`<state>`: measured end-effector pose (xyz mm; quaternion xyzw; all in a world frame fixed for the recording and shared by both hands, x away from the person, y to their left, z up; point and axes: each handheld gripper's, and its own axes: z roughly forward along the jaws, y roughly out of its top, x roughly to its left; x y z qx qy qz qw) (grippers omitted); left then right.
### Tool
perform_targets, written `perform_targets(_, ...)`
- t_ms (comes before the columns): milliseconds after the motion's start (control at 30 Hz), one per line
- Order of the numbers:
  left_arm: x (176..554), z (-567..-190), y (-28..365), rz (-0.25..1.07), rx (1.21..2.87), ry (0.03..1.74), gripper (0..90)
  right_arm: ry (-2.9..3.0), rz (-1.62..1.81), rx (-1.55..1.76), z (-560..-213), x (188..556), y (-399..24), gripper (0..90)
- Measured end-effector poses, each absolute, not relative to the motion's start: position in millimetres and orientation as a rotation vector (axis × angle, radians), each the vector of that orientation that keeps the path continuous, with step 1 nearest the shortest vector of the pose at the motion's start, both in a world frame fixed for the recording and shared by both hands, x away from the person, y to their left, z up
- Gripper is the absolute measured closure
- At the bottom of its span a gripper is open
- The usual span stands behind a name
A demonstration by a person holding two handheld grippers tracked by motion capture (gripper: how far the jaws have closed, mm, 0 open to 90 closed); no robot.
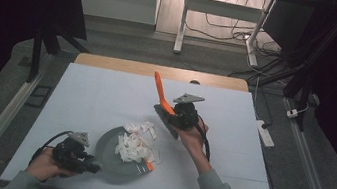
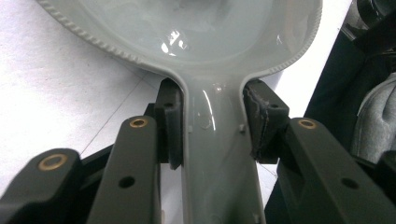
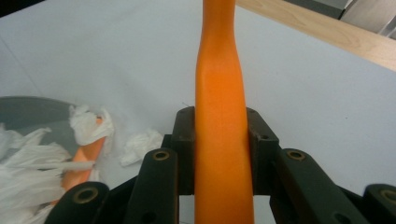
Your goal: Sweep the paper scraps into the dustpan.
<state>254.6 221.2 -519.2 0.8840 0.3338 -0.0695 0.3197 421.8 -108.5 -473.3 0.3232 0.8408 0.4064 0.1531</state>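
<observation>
A grey pan (image 1: 111, 159) lies at the table's near middle with crumpled white paper scraps (image 1: 134, 145) heaped in it and spilling over its far rim. An orange piece (image 1: 147, 166) lies at its right edge. My left gripper (image 1: 91, 166) is shut on the pan's handle (image 2: 217, 154), with both pads pressed on its sides. My right gripper (image 1: 174, 115), to the right of and beyond the pan, is shut on an orange-handled tool (image 1: 159, 90). Its handle (image 3: 220, 93) points up and away, and its dark flat head (image 1: 166, 122) hangs toward the table. The pan (image 3: 28, 112) and scraps (image 3: 137, 144) also appear in the right gripper view.
A white sheet (image 1: 96, 94) covers the table, and a wooden edge (image 1: 160, 70) shows along the far side. A power strip (image 1: 265, 132) lies on the floor at the right. Table legs and cables (image 1: 226, 30) stand beyond the table.
</observation>
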Motion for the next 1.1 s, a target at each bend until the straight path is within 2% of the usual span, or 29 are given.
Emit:
perform_targets(600, 255, -520, 221, -0.184, 2.319, 0.882, 61.3, 2.499, 0.983, 0.783, -487, 422, -59, 70.1)
perform_targets(1100, 255, -520, 221, -0.184, 2.321, 0.883, 61.3, 2.614, 1.038, 0.613, -485, 375, -38, 70.1)
